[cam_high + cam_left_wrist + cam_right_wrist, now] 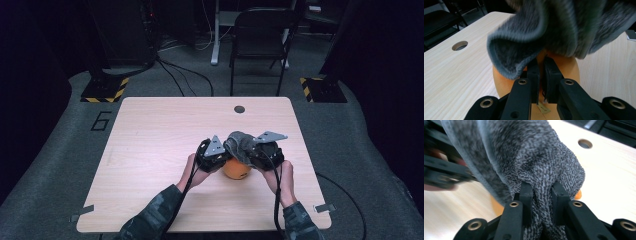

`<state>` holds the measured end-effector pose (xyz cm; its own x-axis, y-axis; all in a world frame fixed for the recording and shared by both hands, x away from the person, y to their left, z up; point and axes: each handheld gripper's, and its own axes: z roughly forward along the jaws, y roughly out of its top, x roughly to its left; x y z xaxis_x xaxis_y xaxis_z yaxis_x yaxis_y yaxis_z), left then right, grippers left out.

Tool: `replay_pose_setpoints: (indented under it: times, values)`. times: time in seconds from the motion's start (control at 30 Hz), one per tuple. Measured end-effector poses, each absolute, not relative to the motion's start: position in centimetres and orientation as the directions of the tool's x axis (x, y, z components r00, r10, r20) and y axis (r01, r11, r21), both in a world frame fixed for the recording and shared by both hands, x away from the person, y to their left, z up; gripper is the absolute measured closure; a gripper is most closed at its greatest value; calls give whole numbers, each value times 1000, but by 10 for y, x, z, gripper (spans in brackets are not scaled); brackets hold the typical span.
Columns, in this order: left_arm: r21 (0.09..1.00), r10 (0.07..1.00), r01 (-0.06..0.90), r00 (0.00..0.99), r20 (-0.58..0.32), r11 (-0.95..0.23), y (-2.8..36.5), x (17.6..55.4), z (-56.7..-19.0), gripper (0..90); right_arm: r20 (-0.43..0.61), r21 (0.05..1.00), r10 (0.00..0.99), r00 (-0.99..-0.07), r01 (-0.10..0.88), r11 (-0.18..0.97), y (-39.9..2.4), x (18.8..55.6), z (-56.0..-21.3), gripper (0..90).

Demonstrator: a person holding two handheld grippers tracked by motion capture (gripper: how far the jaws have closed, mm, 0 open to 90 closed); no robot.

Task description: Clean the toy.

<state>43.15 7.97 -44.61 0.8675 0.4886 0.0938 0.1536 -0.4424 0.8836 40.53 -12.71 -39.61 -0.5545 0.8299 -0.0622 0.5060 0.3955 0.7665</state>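
The left gripper (220,159) and the right gripper (257,152) meet over one orange object (236,170) in the high view, with one grey knitted cloth (239,144) draped between them, just above the orange object. One light wooden table (165,145) carries it all, with one round hole (239,109) beyond the grippers; farther off stand one dark chair (260,40) and cables on a grey floor.

In the left gripper view, the left gripper (541,65) has its jaws nearly together, pinching a thin part of the orange object (564,70); the cloth (544,32) hangs just above its tips.

In the right gripper view, the right gripper (541,191) clamps a bunched fold of the cloth (534,157) between its jaws, with orange (578,194) peeking just beside them.
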Motion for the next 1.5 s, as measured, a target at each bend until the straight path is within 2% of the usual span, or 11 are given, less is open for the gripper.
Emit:
replay_pose_setpoints:
  times: [0.1,0.17,0.27,0.3,0.53,0.83,1.0,1.2,1.5]
  values:
    - [882,482,153,871,93,-446,79,432,-447,847,-91,748,856,-509,532,397,-135,416,-411,750]
    - [882,481,151,871,94,-447,78,432,-447,847,-75,743,878,-473,560,366,-145,419,-415,750]
    - [883,490,156,867,92,-442,80,433,-447,847,-107,735,890,-442,567,370,-153,420,-415,749]
    - [884,494,159,864,91,-439,82,434,-446,847,-140,734,904,-404,570,369,-166,421,-416,746]
    - [885,522,184,850,76,-427,85,439,-445,845,-76,768,940,-333,581,268,-206,417,-416,740]
    - [886,580,254,814,21,-389,92,454,-445,840,-72,734,945,-319,625,266,-222,416,-437,734]
    - [885,643,325,765,-39,-334,104,468,-451,834,-72,679,946,-317,679,279,-217,423,-457,725]
    - [870,695,406,711,-108,-280,122,487,-461,824,-76,654,946,-314,701,285,-213,427,-472,714]
    - [848,743,482,646,-174,-221,134,504,-473,788,-56,640,951,-305,720,268,-216,431,-486,635]
